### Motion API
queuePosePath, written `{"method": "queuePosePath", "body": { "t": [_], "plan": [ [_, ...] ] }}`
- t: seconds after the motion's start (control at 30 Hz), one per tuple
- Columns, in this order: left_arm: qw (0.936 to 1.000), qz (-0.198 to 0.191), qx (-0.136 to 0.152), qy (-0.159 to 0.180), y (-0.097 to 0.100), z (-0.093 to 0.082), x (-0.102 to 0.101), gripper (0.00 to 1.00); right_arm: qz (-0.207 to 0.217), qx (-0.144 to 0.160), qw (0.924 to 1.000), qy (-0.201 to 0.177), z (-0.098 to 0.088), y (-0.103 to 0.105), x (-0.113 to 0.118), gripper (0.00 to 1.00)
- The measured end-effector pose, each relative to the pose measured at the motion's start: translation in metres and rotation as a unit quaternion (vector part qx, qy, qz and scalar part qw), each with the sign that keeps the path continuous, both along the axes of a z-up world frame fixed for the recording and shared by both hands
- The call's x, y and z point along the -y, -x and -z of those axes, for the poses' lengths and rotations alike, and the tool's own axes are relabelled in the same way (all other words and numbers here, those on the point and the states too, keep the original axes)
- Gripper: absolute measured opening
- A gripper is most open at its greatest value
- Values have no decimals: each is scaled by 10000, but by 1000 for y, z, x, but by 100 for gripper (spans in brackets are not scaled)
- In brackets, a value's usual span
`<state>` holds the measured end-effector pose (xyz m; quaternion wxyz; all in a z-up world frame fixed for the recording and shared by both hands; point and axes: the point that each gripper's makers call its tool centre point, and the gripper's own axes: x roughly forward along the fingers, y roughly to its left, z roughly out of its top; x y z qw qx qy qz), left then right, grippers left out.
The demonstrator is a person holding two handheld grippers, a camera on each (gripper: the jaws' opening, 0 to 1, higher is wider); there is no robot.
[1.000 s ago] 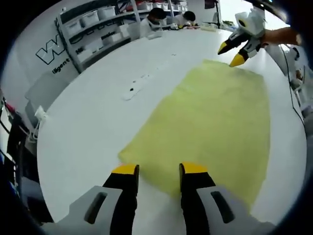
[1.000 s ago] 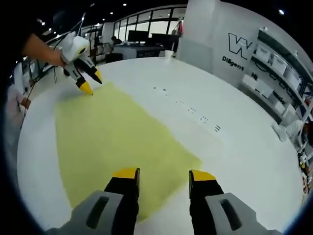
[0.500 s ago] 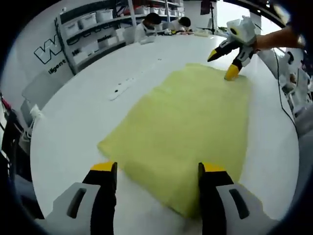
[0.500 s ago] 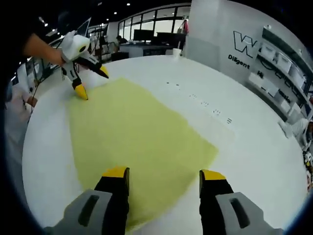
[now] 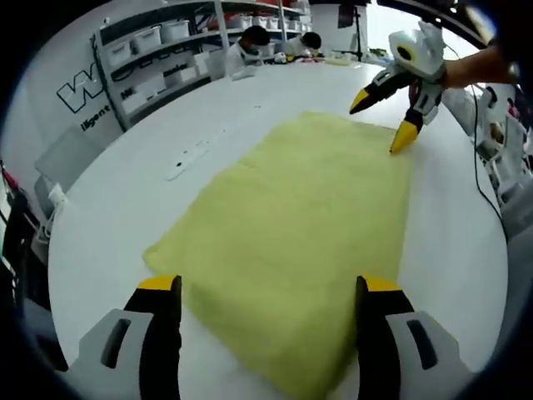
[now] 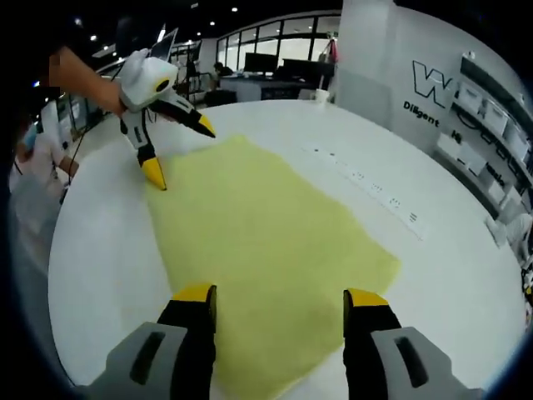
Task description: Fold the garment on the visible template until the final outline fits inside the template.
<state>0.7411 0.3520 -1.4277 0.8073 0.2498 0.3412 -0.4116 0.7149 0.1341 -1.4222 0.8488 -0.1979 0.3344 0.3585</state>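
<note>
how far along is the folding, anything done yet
Barely begun. The yellow garment lies flat and spread on the white table, with no fold showing. In hand: the left gripper and right gripper are open, each straddling an opposite end of the cloth, gripping nothing. Left: grasp, fold, and check the outline; I can't make out a template.

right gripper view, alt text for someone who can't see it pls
A pale yellow garment lies spread flat on a white table, with the right gripper open, its yellow-tipped jaws standing over the near edge. At the far corner the left gripper, held by a hand, is open too, one jaw pointing down at the cloth's edge.
</note>
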Motion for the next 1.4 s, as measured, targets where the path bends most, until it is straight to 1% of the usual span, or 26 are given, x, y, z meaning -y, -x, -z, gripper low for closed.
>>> {"method": "queuePosePath", "body": {
  "t": [0.13,0.2,0.23,0.3,0.33,0.4,0.47,0.5,0.53,0.57,0.63,0.7,0.73,0.83,0.9,1.0,1.1,1.2,1.33,1.4],
  "plan": [
    [10000,3,-46,-56,4,2,-3,90,-170,-76,9998,91,7,9,-5,60],
    [10000,-3,-37,-93,5,3,-2,89,-214,-83,9997,104,7,12,-10,59],
    [9999,33,3,-107,5,1,1,89,-211,-81,9997,83,5,12,-13,59],
    [9998,98,187,-27,1,-6,9,89,-199,19,9998,-82,-3,10,-25,60],
    [9997,101,214,8,1,-8,14,89,-200,38,9997,-123,-5,10,-30,60],
    [9998,99,153,28,2,-6,21,90,-237,6,9996,-151,-5,9,-40,60],
    [9998,124,156,41,4,-5,27,89,-235,-10,9996,-140,-2,9,-47,61],
    [9998,121,155,68,5,-5,30,89,-129,-22,9995,-297,-3,8,-52,60],
    [9998,95,135,121,6,-5,34,89,-103,-26,9993,-369,-3,8,-55,60],
    [9998,97,131,130,7,-5,37,89,-105,-40,9993,-360,-1,9,-58,61],
    [9996,183,171,106,9,-3,43,88,-128,-57,9995,-296,4,10,-62,60],
    [9995,223,189,83,5,1,47,88,-107,-76,9994,-315,7,10,-64,60],
    [9996,214,176,107,5,0,48,88,-32,-128,9994,-331,8,9,-64,61],
    [9996,133,155,200,4,-2,53,89,-28,-138,9992,-363,8,11,-67,61],
    [9995,108,119,284,6,-3,57,90,-171,-136,9994,-262,11,14,-70,61],
    [9994,206,95,250,12,0,61,90,-239,-192,9992,-240,13,17,-71,61],
    [9994,235,86,236,13,2,59,91,-383,-229,9990,-71,18,26,-68,62],
    [9995,188,86,238,12,1,49,93,-418,-194,9989,23,16,30,-58,62],
    [9998,24,61,176,11,3,28,96,-231,-253,9994,88,16,35,-35,62],
    [9999,-37,74,125,13,3,17,96,-88,-339,9993,113,17,38,-24,61]
  ]
}}
